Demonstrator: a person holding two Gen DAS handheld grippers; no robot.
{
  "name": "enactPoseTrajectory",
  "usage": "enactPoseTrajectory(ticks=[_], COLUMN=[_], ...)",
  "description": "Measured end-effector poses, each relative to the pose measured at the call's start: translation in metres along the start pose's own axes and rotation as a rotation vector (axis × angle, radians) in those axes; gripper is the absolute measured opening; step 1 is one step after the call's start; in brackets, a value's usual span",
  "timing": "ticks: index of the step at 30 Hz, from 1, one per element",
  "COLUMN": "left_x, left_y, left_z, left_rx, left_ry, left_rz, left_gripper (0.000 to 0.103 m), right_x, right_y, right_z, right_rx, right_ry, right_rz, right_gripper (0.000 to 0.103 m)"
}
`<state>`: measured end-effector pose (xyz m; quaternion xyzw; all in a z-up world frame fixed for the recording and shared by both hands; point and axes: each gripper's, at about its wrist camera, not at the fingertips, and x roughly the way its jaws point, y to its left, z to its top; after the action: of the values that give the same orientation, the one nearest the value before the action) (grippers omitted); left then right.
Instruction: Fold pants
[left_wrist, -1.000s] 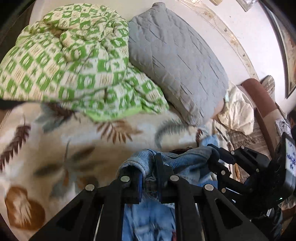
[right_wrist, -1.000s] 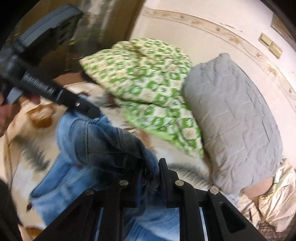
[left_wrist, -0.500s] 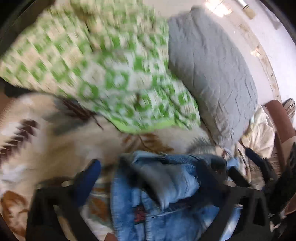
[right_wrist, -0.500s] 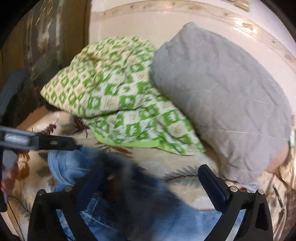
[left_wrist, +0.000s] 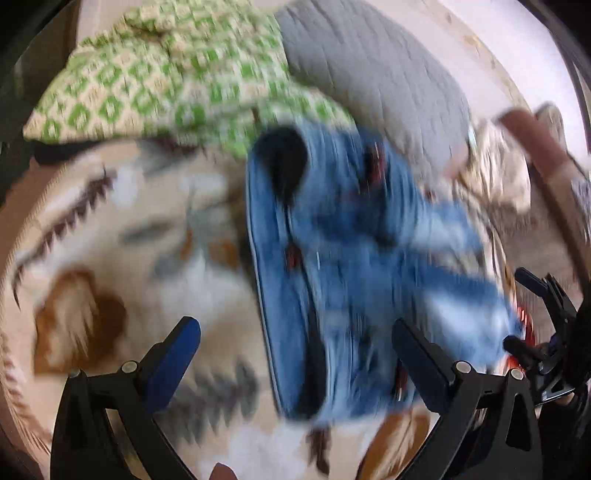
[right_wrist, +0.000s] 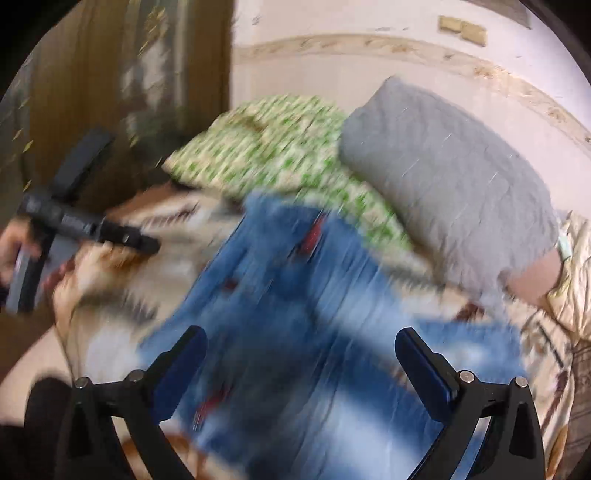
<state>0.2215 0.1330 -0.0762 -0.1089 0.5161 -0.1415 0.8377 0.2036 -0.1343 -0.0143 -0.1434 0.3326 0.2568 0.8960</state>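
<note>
With both tools released, the left tool (left_wrist: 295, 354) and right tool (right_wrist: 301, 356) gaping, the jeans (right_wrist: 314, 314) lie bunched on the bed (left_wrist: 110, 240); next move, likely: regrasp an edge and fold.

The left gripper (left_wrist: 295, 350) is a black frame of angled struts, pinned with round silver screws, and its two fingers (left_wrist: 173, 354) carry dark blue pads. The right gripper (right_wrist: 301, 356) has the same black struts, silver screws and blue-padded fingers (right_wrist: 421, 362). White lettering, blurred, marks the left gripper's black body at nine o'clock in the right wrist view.
</note>
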Motion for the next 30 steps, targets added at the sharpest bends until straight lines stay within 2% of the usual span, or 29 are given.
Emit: enactPoseTrajectory(ticks=[4, 9, 16, 20, 23, 25, 26, 27, 28, 29, 30], left_x=[0.015, 0.02, 0.032, 0.055, 0.067, 0.065, 0.064, 0.065, 0.066, 0.064, 0.061], left_y=[-0.003, -0.012, -0.033, -0.034, -0.031, -0.028, -0.026, -0.024, -0.022, -0.021, -0.021], left_z=[-0.047, -0.078, -0.093, -0.083, -0.077, -0.072, -0.07, -0.068, -0.066, -0.065, -0.064], left_rx=[-0.016, -0.029, 0.048, -0.014, -0.081, -0.134, -0.14, -0.133, -0.129, -0.123, -0.109], left_ry=[0.058, 0.044, 0.04, 0.052, 0.034, 0.002, 0.005, 0.03, 0.048, 0.053, 0.057], left_rz=[-0.022, -0.028, 0.011, -0.02, -0.004, 0.015, 0.051, 0.073, 0.06, 0.054, 0.039], left_gripper=[0.103, 0.103, 0.103, 0.103, 0.102, 0.083, 0.05, 0.038, 0.036, 0.03, 0.027], right_x=[-0.003, 0.001, 0.008, 0.023, 0.043, 0.047, 0.048, 0.049, 0.051, 0.055, 0.058], right_y=[0.044, 0.065, 0.066, 0.059, 0.052, 0.046, 0.043, 0.04, 0.04, 0.039, 0.041], right_z=[-0.059, -0.096, -0.123, -0.133, -0.136, -0.131, -0.126, -0.123, -0.121, -0.118, -0.117], right_rx=[-0.151, -0.218, -0.321, -0.361, -0.404, -0.379, -0.346, -0.323, -0.308, -0.289, -0.283], right_ry=[0.043, 0.074, 0.119, 0.153, 0.167, 0.157, 0.147, 0.14, 0.142, 0.157, 0.164], right_rz=[-0.03, -0.059, -0.159, -0.212, -0.283, -0.284, -0.277, -0.27, -0.258, -0.238, -0.227], right_gripper=[0.103, 0.103, 0.103, 0.103, 0.103, 0.102, 0.101, 0.084, 0.049, 0.032, 0.022])
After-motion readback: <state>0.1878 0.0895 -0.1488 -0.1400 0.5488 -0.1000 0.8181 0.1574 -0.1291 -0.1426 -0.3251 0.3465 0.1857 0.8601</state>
